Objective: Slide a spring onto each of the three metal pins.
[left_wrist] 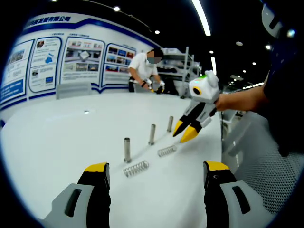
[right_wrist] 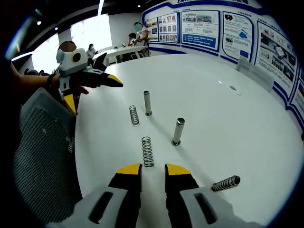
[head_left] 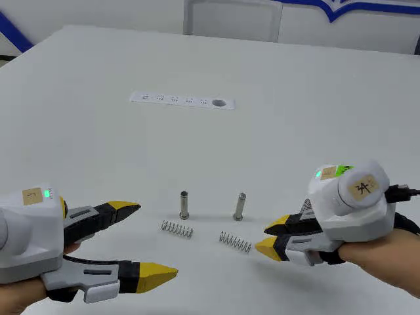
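Two upright metal pins [head_left: 184, 205] [head_left: 239, 206] stand on the white table [head_left: 295, 118], each with a loose spring [head_left: 177, 228] [head_left: 235, 241] lying in front of it. The left gripper view shows three pins in a row [left_wrist: 127, 149] [left_wrist: 152, 134] [left_wrist: 170, 124] and two springs [left_wrist: 136, 168] [left_wrist: 166, 151]. My left gripper [head_left: 152, 239] is wide open, left of the springs. My right gripper [head_left: 266, 239] hovers just right of the nearer spring [right_wrist: 147, 151], jaws narrowly apart and holding nothing. A third coil [right_wrist: 225, 183] lies at lower right; whether it sits on a pin is unclear.
A white power strip [head_left: 182, 100] lies farther back on the table. A mesh chair [right_wrist: 42, 156] stands beside the table edge. A person [left_wrist: 145, 71] works at a distant bench. Poster boards [left_wrist: 57, 61] line the wall.
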`<control>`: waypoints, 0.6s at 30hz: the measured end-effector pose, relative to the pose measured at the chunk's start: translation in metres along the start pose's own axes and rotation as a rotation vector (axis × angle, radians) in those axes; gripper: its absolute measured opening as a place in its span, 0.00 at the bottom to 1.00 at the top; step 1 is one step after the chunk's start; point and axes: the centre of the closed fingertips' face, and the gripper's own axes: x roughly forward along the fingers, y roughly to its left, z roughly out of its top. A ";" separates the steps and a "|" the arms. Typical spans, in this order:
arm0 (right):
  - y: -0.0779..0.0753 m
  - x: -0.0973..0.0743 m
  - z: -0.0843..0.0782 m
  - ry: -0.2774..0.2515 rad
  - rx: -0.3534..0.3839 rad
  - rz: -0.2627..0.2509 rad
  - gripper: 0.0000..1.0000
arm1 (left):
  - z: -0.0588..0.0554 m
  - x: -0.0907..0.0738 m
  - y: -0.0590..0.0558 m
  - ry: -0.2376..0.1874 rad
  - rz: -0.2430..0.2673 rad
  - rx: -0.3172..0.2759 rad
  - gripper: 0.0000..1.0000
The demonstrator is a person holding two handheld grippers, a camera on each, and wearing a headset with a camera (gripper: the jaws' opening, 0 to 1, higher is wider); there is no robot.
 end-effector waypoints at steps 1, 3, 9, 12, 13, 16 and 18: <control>0.001 0.002 0.000 0.005 -0.007 0.004 0.20 | 0.000 0.000 0.000 0.001 0.000 0.000 0.82; 0.004 0.006 -0.001 0.018 -0.030 0.013 0.19 | 0.000 0.001 0.000 0.001 -0.002 0.000 0.82; 0.009 0.017 -0.003 0.044 -0.066 0.031 0.19 | 0.000 0.002 -0.001 0.001 -0.005 0.000 0.82; 0.009 0.022 -0.005 0.059 -0.078 0.036 0.18 | 0.001 0.002 -0.002 -0.001 -0.006 0.001 0.82; 0.009 0.023 -0.006 0.062 -0.079 0.036 0.18 | 0.001 0.002 -0.003 -0.001 -0.006 0.002 0.82; 0.008 0.024 -0.006 0.065 -0.080 0.038 0.17 | 0.002 0.001 -0.004 -0.003 -0.007 0.003 0.82; 0.008 0.025 -0.006 0.068 -0.081 0.038 0.17 | 0.002 0.000 -0.004 -0.003 -0.006 0.004 0.82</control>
